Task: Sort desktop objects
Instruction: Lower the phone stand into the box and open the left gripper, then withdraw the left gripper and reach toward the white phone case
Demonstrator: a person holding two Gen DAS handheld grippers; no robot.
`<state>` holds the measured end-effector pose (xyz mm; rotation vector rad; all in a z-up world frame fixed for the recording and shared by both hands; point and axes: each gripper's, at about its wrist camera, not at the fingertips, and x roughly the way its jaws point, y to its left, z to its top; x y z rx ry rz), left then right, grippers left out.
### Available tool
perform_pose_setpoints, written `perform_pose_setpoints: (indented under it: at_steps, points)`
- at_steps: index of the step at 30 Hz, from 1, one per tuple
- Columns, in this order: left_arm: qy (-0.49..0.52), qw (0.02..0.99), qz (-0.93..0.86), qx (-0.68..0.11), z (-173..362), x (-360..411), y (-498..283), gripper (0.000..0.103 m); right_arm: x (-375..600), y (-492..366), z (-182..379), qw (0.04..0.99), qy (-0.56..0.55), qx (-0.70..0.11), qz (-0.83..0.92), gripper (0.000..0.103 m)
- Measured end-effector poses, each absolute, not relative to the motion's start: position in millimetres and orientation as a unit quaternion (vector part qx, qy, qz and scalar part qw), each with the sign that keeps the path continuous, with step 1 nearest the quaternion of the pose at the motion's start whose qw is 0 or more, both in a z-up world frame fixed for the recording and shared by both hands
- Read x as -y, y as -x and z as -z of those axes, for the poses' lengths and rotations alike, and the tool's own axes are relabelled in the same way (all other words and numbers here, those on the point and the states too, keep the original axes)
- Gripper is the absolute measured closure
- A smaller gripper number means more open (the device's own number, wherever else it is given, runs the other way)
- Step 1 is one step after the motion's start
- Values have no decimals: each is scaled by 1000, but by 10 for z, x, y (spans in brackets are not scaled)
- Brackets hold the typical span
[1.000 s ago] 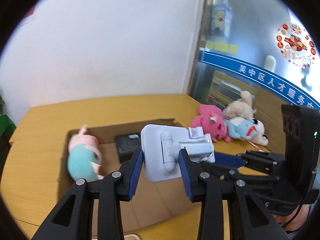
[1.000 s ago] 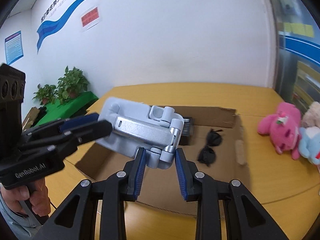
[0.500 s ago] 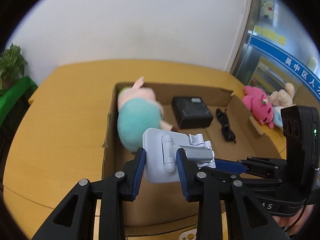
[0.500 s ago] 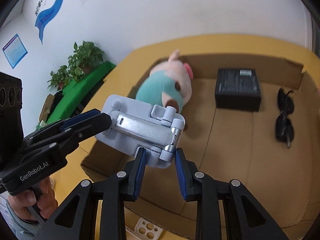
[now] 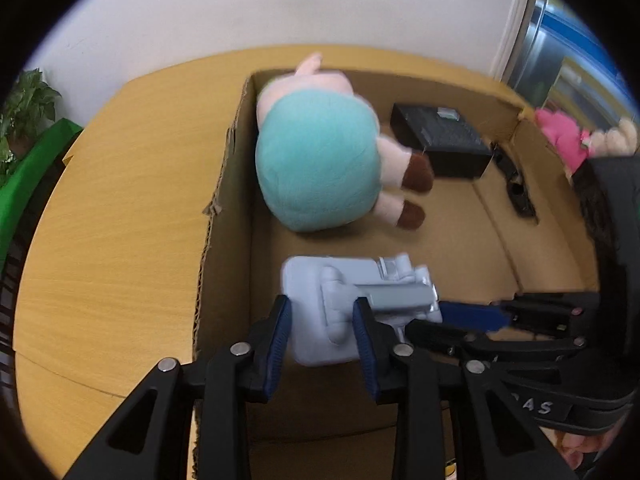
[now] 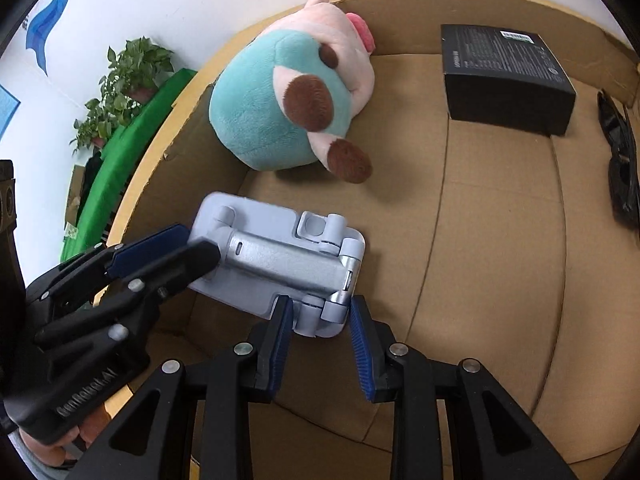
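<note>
I had both tongs on the grey stand inside the box, low over its near left floor. My left tongs were closed to the stand's width around its flat plate. My right tongs pinched the hinged end, pads against it on both sides. The plush pig lay just beyond the stand in the far left corner. A black carton sat at the far wall and sunglasses lay to the right. Two plush toys rested on the table outside.
</note>
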<state>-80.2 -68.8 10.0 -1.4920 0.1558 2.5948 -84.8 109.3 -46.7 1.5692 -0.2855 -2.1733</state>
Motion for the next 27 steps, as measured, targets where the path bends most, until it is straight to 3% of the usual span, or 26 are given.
perform_pose_setpoints:
  at_steps: [3,7,10,11,12,13,14,16,17,27]
  points:
    - [503,41,-859,-90,-44,644,809,78,-1021,851,484,223,-572,99,783,78]
    - [496,38,-865,-67,-102,742,768,77,-1076,751,435,211,-561,87,796,75]
    - [470,35,-881,-41,-239,854,644,73,-1308,527,229,184,-521,70,831,53]
    - [451,36,-891,-31,-315,890,565,70,-1374,461,166,173,-507,61,842,39]
    - [427,39,-903,-21,-401,918,469,61,-1462,330,66,154,-483,44,861,28]
    - [406,40,-913,-16,-471,929,396,48,-1523,232,0,141,-466,32,873,25]
    - [382,39,-923,-11,-534,934,297,42,-1618,82,-78,125,-442,15,888,23]
    - [341,42,-939,4,-614,936,116,26,-1772,-108,-138,102,-420,1,902,23]
    - [331,47,-942,12,-624,925,83,25,-1810,-136,-170,96,-414,0,905,23]
    - [377,66,-924,-12,-214,587,36,25,-2624,-505,-74,49,-380,31,923,22]
